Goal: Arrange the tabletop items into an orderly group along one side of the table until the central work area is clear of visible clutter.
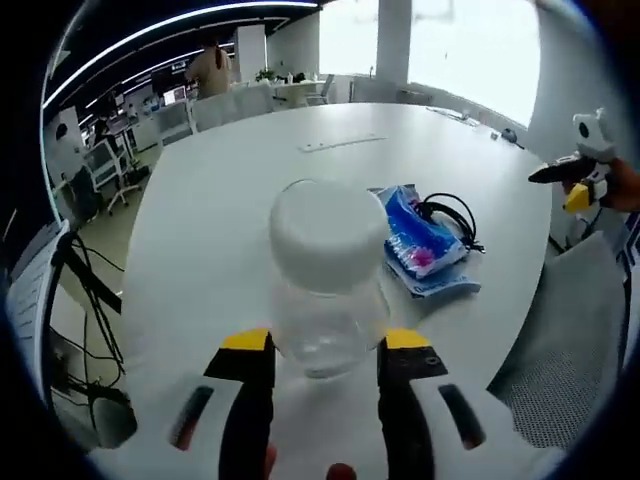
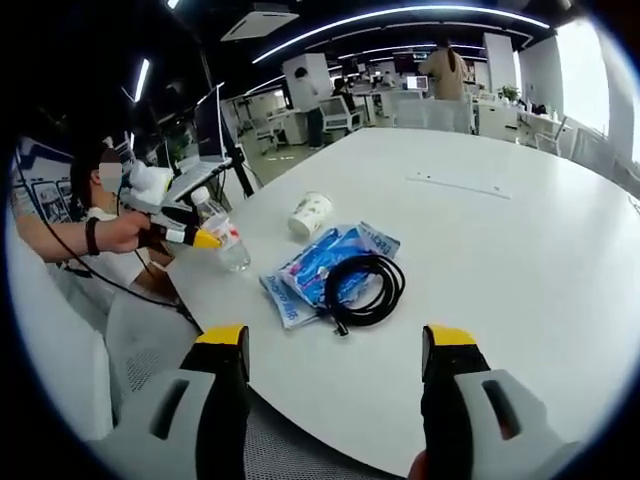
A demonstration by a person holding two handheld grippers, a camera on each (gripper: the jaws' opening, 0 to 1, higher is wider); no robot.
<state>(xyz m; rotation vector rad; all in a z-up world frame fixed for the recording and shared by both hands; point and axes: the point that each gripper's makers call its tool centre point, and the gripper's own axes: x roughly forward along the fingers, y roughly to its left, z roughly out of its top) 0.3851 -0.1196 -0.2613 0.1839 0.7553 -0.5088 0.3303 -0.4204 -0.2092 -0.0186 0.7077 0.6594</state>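
In the left gripper view, the left tool (image 1: 325, 345) pinches a clear plastic bottle with a white cap (image 1: 325, 275) above the white round tabletop (image 1: 220, 210), beside a blue plastic packet (image 1: 420, 240) and coiled black cable (image 1: 450, 215). The right gripper view adds a tipped paper cup (image 2: 310, 213) behind the packet; the right tool (image 2: 335, 345) is spread, holding nothing.

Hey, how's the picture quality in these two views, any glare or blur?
Left gripper view: windows blow out to white glare at top right, the clear bottle close-up looks soft, and fisheye bends the table edge. Right gripper view: evenly lit, the black cable sharp, ceiling light strips curved.
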